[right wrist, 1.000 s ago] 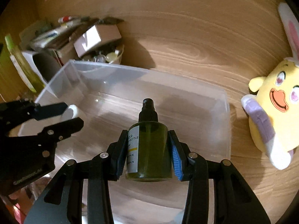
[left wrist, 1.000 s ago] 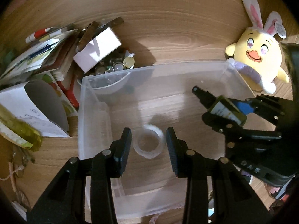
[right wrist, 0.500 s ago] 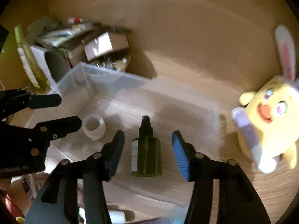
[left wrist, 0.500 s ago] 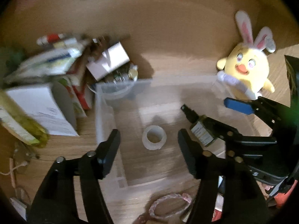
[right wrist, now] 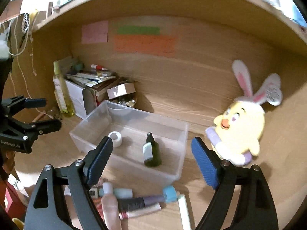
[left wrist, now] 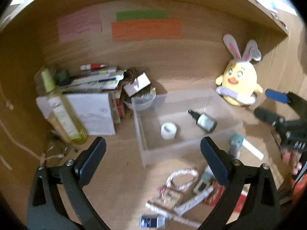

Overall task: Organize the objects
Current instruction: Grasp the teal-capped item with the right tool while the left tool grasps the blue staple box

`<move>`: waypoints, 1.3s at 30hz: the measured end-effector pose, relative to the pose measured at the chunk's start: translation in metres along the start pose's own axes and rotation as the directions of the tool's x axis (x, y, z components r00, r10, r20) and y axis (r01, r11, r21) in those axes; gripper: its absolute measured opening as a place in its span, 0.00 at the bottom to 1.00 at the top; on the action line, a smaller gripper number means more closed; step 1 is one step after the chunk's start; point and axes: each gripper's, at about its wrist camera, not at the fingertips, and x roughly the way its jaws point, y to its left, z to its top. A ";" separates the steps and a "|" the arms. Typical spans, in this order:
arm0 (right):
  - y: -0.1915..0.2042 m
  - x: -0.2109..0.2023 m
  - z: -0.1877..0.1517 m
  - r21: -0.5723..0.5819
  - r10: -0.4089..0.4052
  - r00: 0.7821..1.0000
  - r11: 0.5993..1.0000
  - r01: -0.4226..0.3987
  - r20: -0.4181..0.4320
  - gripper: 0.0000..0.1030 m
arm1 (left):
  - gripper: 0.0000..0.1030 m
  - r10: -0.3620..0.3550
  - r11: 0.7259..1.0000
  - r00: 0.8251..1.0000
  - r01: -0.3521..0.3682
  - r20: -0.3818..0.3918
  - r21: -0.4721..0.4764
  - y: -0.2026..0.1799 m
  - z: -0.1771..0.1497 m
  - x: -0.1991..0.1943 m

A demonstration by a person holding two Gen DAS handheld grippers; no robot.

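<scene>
Left gripper (left wrist: pixel 153 153) is up over the desk, jaws spread wide & opening further, nothing between them. Right gripper (right wrist: pixel 151 159) likewise: jaws apart & widening, empty.

Clear plastic bin (left wrist: pixel 188 147) sits on the wooden desk (left wrist: pixel 119 164). Inside it: a white tape roll (left wrist: pixel 168 131) near the middle-left, and a dark green spray bottle (left wrist: pixel 205 121) lying on its side to the right, nozzle pointing toward the back-left. The two are apart, not touching.

Yellow bunny-eared plush (left wrist: pixel 238 84) stands just beyond the bin's right end. Left of the bin: a stack of books & papers (left wrist: pixel 92 95), a white box (left wrist: pixel 136 83) on top of a bowl of small bits, and a tall yellow bottle (left wrist: pixel 61 113) upright.

In front of the bin, a scatter of tubes, a pink braided loop (left wrist: pixel 182 176) & small packets, too blurred to name, prob. cosmetics.
</scene>
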 end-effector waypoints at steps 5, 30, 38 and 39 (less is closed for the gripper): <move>-0.010 -0.011 -0.030 0.047 -0.019 1.000 0.999 0.020 -0.020 0.82 | 0.97 0.022 1.000 0.999 -0.022 -0.040 0.007 -0.005 -0.039 -0.002; -0.044 0.063 -0.103 0.125 -0.020 0.969 0.991 0.052 -0.246 0.53 | 0.97 0.022 0.999 0.972 -0.030 -0.235 -0.029 0.010 -0.160 0.028; -0.054 0.091 -0.103 0.190 0.076 0.954 0.982 -0.020 -0.291 0.25 | 0.83 0.019 0.999 0.980 -0.028 -0.197 -0.046 0.017 -0.157 0.030; -0.054 0.092 -0.103 0.193 0.082 0.953 0.981 -0.025 -0.292 0.22 | 0.76 0.019 0.998 0.981 -0.029 -0.191 -0.048 0.018 -0.156 0.029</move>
